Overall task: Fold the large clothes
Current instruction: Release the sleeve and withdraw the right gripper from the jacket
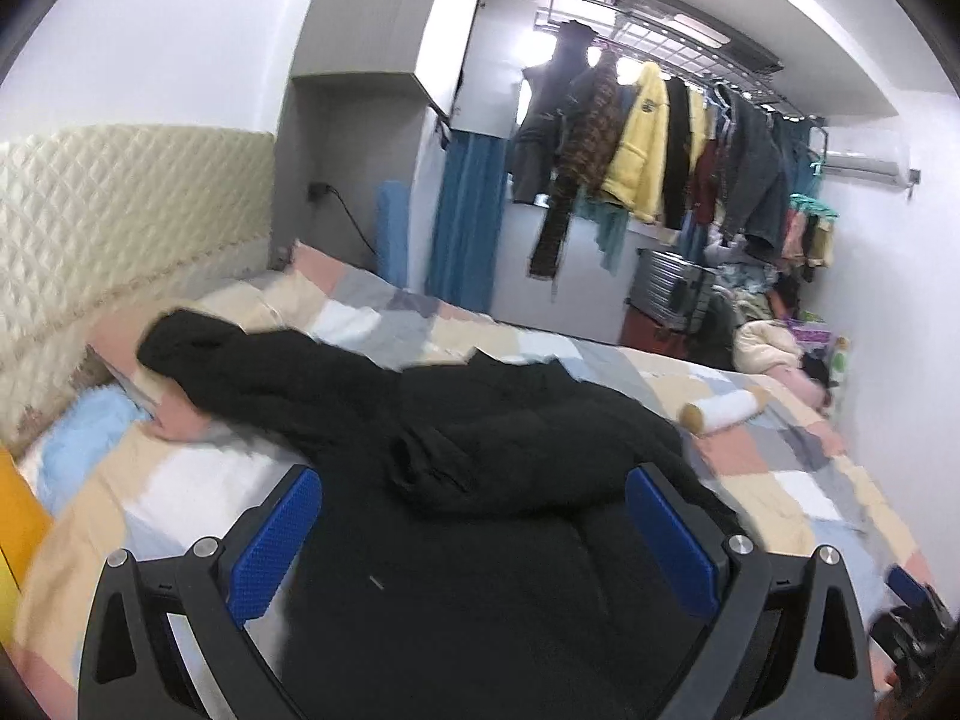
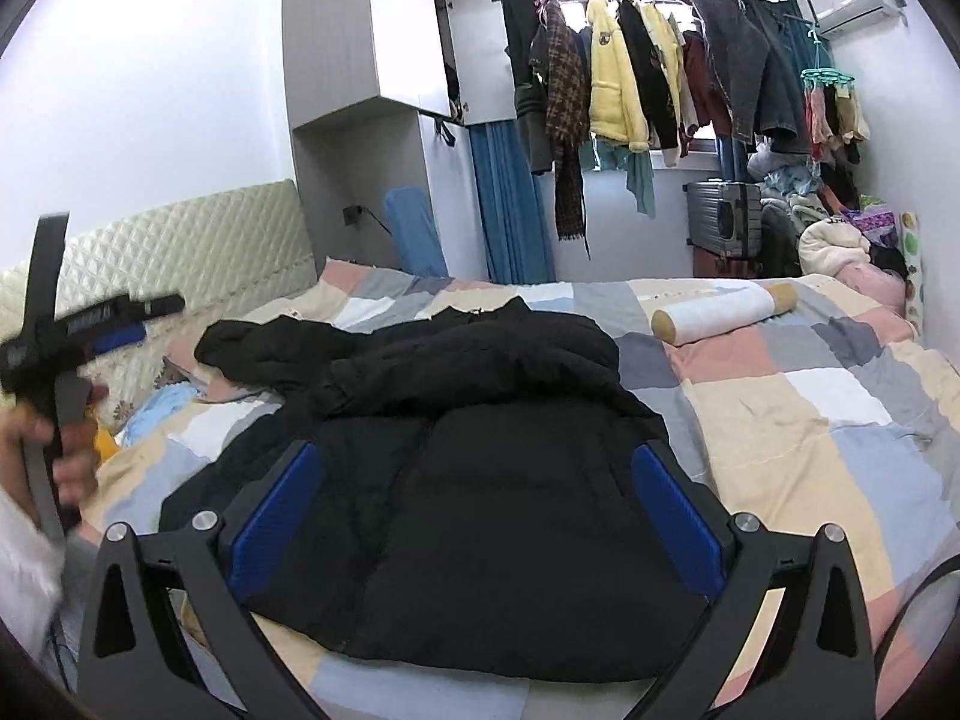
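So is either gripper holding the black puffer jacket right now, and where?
Neither. The left gripper and right gripper are open above the black puffer jacket.

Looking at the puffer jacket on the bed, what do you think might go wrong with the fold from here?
1. The black puffer jacket is bulky, so a fold may spring back open.
2. One sleeve trails toward the headboard and may bunch if not laid in first.
3. The open right tool might pinch the patchwork quilt too.
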Motion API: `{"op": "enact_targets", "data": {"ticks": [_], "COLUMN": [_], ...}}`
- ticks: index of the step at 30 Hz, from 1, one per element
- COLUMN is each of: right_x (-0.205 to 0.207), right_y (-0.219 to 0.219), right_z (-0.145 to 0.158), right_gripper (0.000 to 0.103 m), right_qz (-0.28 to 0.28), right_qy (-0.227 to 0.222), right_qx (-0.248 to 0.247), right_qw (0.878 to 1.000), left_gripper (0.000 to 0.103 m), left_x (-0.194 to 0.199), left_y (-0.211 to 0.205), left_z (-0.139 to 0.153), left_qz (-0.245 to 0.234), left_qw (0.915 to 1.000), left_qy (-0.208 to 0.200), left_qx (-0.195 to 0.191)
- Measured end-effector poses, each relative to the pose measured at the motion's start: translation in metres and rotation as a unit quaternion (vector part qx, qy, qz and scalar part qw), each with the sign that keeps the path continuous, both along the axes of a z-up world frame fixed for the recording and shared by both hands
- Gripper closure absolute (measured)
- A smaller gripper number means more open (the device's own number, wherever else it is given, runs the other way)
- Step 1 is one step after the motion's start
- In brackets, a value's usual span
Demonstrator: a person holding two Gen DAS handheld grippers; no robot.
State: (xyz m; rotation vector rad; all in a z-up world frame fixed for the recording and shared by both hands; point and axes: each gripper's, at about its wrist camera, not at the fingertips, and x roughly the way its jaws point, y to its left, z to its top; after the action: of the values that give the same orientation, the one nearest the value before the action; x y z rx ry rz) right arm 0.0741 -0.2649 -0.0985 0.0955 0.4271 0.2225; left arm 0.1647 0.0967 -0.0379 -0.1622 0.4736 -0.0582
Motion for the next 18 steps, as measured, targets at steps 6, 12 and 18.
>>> {"op": "enact_targets", "data": {"ticks": [6,12,18], "right_x": [0.002,0.014,0.031], "right_y": [0.004,0.011,0.02], "right_z": [-0.002,-0.002,-0.005], "right_gripper": [0.0,0.0,0.0], "right_qz": [-0.02,-0.048,-0.056], "right_qy": [-0.008,-0.011,0.008], "right_qx": [-0.019,-0.031,-0.027], "right_qw": [1.0,0.998,0.998], "left_gripper": [0.001,0.001,0.001], "left_x": [0.076,0.143,0.191], "left_y": [0.064,0.169,0.282], "left_z": [0.0,-0.029,-0.09], "left_qz": [0.04,0.06,0.089], "left_qw": [0.9978,0.9938,0.9854], "left_qy": [0.029,0.094,0.116], "left_qx": [0.043,0.002,-0.087]}}
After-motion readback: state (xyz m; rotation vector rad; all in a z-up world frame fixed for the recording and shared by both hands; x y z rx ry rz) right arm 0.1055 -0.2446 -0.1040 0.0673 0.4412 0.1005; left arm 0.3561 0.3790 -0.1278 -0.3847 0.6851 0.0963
